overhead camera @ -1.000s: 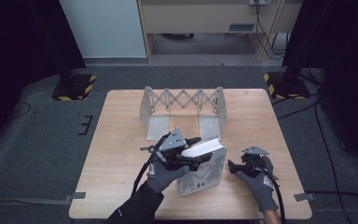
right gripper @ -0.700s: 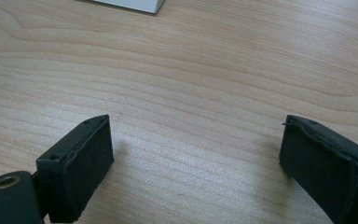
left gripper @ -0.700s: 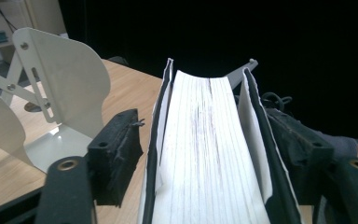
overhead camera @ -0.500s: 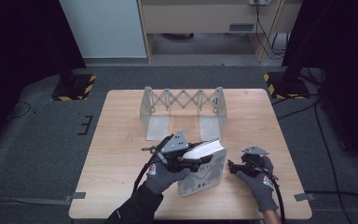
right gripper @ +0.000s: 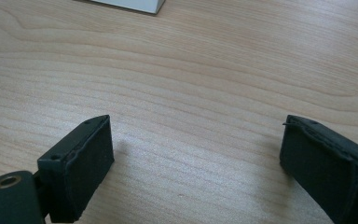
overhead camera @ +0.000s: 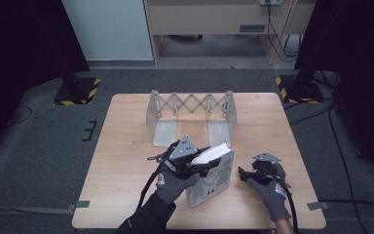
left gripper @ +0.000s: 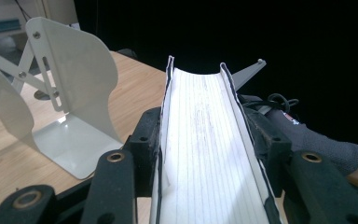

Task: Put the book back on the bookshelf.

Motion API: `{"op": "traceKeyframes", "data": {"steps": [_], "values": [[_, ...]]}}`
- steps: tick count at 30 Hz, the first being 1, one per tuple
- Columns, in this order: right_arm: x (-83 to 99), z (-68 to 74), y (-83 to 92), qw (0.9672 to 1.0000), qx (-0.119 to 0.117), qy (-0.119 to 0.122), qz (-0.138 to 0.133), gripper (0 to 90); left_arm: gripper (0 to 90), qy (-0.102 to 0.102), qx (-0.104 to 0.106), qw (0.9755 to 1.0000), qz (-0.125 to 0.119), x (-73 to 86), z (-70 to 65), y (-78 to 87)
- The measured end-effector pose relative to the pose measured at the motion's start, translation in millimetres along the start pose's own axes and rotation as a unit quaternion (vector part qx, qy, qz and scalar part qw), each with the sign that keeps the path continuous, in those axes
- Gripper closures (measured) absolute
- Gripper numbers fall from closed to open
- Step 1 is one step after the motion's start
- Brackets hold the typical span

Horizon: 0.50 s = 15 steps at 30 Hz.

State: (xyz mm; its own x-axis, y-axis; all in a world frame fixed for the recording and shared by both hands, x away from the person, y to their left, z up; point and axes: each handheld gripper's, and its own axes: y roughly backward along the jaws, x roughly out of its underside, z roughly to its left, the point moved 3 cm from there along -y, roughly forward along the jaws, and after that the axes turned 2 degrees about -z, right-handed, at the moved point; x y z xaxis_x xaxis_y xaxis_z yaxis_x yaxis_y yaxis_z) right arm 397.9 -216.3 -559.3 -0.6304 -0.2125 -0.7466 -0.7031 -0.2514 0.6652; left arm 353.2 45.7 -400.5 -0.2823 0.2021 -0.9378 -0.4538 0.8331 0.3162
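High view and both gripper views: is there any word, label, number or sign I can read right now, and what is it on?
No text is readable.
Book held in the left tongs: grey figures on the cover, no legible words.
Book page edges: bare of text.
Glove cuffs: a small round red and white badge, too small to read.
Metal expandable bookend: no markings visible.
Table between the right tongs: plain wood.
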Motion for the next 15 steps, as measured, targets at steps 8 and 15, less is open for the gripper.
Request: {"op": "traceKeyframes", "data": {"steps": [8,15], "values": [[0.0,0.0,0.0,1.0,0.0,0.0,0.001,9.9,52.2,0.005,-0.05,0.9985,-0.022,-10.9,18.3,33.7],[0.0,-0.1,0.0,1.0,0.0,0.001,0.002,9.8,52.2,0.007,-0.123,0.9918,-0.033,-20.9,49.4,67.1]]}}
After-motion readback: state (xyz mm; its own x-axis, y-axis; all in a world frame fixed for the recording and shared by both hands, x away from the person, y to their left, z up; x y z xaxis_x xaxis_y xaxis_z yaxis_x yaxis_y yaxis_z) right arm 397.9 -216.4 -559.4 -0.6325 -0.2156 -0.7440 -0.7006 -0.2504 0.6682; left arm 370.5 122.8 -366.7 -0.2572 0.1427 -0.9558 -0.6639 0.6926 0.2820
